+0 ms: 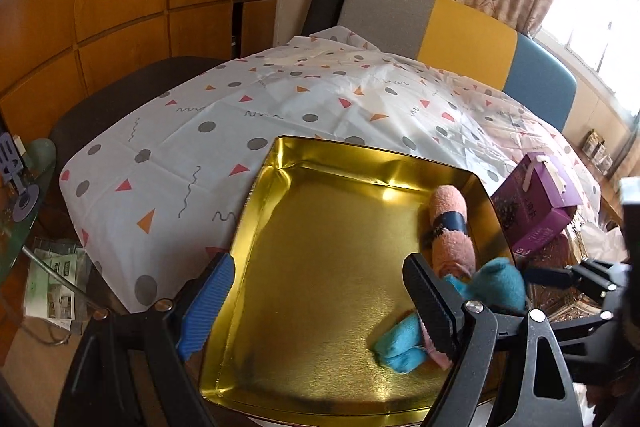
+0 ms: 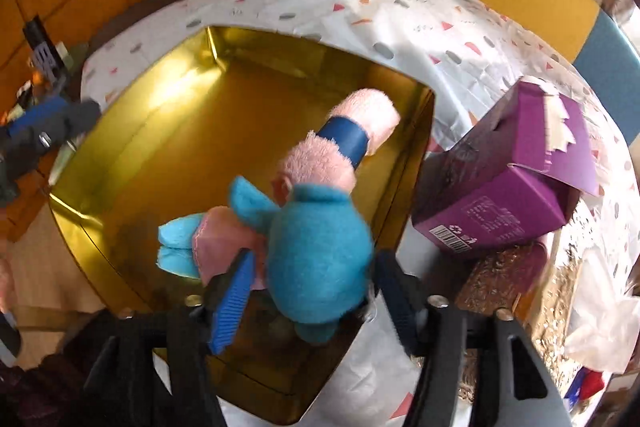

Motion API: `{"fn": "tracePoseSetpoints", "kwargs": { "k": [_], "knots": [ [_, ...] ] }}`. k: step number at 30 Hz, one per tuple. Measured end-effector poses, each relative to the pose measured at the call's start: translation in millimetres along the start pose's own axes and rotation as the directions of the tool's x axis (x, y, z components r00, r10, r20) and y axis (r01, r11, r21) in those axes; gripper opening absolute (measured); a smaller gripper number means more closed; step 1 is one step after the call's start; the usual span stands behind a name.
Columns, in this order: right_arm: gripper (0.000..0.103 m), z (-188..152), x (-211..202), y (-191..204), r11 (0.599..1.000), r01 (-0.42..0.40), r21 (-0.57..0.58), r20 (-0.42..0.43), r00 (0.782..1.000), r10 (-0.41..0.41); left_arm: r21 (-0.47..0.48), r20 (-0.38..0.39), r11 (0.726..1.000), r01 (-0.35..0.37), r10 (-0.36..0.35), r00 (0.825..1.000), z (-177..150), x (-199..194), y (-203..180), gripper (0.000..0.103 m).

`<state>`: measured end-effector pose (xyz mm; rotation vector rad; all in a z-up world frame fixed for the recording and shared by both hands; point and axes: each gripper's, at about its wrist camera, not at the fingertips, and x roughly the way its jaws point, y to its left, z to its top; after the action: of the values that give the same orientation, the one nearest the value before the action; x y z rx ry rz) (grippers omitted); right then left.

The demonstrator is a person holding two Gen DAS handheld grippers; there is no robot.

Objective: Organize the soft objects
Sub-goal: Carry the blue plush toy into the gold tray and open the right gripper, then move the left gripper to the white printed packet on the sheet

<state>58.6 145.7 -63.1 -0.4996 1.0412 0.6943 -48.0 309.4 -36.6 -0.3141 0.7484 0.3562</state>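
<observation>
From the left wrist, the left hand-held gripper (image 1: 320, 303) hangs with its jaws wide apart and nothing between them, straddling the near left wall of the shallow gold metal tin (image 1: 320, 255) on the counter. Inside, along the tin's right wall, lies a rolled pink fluffy towel with a dark blue band (image 1: 450, 223), its long axis running near to far. A blue plush toy in a pink skirt (image 1: 496, 285) lies at the tin's near right side.

From the right wrist, the right hand-held gripper (image 2: 316, 301) stands apart around the toy's head – no earlier picture shows how. The toy's legs point left. A purple cardboard box (image 2: 508, 179) crowds the tin's right wall on the patterned white tablecloth (image 2: 400, 15).
</observation>
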Motion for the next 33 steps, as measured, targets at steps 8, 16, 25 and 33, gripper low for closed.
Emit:
{"fn": "tracePoseSetpoints", "kwargs": {
  "k": [8,16,25,33],
  "knots": [
    [0.072,-10.3,-46.2,-14.8,0.998,-0.002,0.068,0.129,0.992,-0.007,0.053,0.018,0.998,0.021,-0.022,1.000,-1.3,-9.0,-20.7,0.087],
    [0.072,-33.2,-81.5,-21.7,0.993,0.038,0.116,0.248,0.967,-0.066,0.118,0.044,0.992,0.040,-0.046,0.998,-2.7,-22.9,-43.2,0.089],
    [0.072,-56.4,-117.0,-56.4,0.970,0.057,0.238,0.344,0.929,-0.139,0.199,0.060,0.979,0.051,-0.064,0.996,-6.5,-33.4,-69.6,0.090],
    [0.072,-81.1,-141.1,-112.1,0.915,0.066,0.399,0.363,0.904,-0.223,0.250,0.055,0.966,0.066,-0.082,0.995,-10.1,-36.3,-90.8,0.092]
  ]
}}
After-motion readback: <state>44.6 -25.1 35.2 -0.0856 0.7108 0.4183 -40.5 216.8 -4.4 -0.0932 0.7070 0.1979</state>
